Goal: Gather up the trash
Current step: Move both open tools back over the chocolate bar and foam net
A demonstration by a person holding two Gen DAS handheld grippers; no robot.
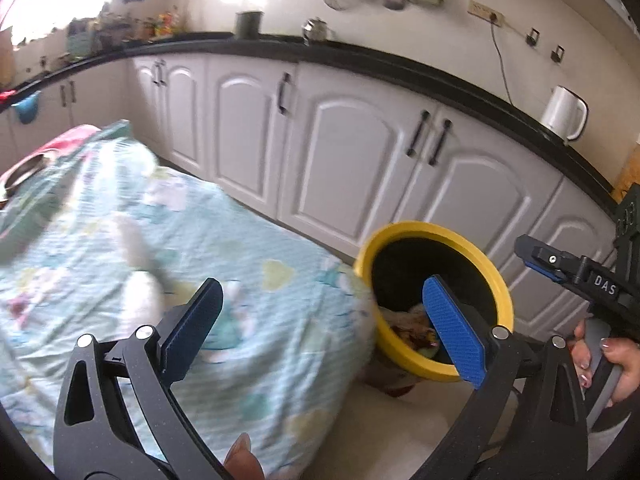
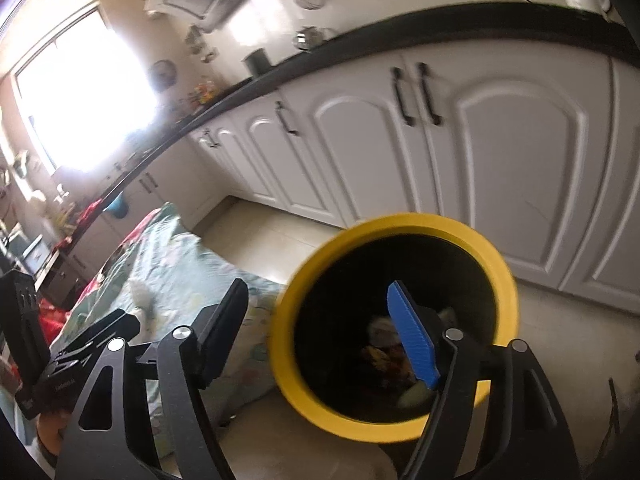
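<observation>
A bin with a yellow rim and a black inside stands on the floor beside the table, in front of the white cabinets. Crumpled trash lies at its bottom. My left gripper is open and empty, hanging over the table's corner with its blue right pad in front of the bin's mouth. My right gripper is open too, with nothing between its fingers, held above the bin's rim and the trash inside. Blurred white crumpled pieces lie on the tablecloth.
A pale green patterned cloth covers the table at left, with a metal bowl at its far end. White cabinet doors under a black counter run behind the bin. A white kettle stands on the counter. A hand holds the right gripper's handle.
</observation>
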